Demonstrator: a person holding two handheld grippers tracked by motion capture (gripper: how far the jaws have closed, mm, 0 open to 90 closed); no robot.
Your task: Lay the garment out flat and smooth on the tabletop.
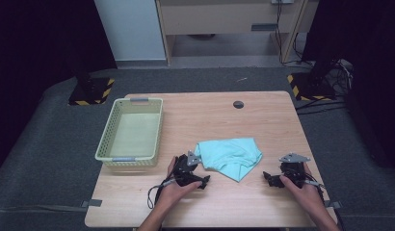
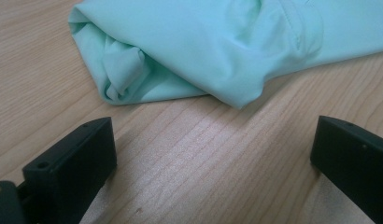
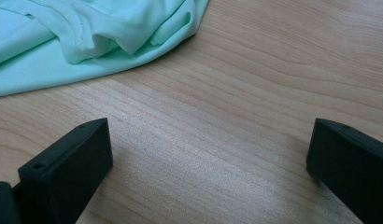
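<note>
A folded mint-green garment (image 1: 230,158) lies on the wooden table (image 1: 234,120), toward its near edge and right of the pale green plastic basket (image 1: 130,131). The left gripper (image 1: 198,179) rests low over the table just beside the garment's left corner — its jaws stand wide apart with only bare wood between them, the cloth (image 2: 217,46) lying just ahead. The right gripper (image 1: 270,178) sits near the garment's right side, jaws equally wide and gripping nothing — the fabric's edge (image 3: 87,42) lies ahead and to its left.
</note>
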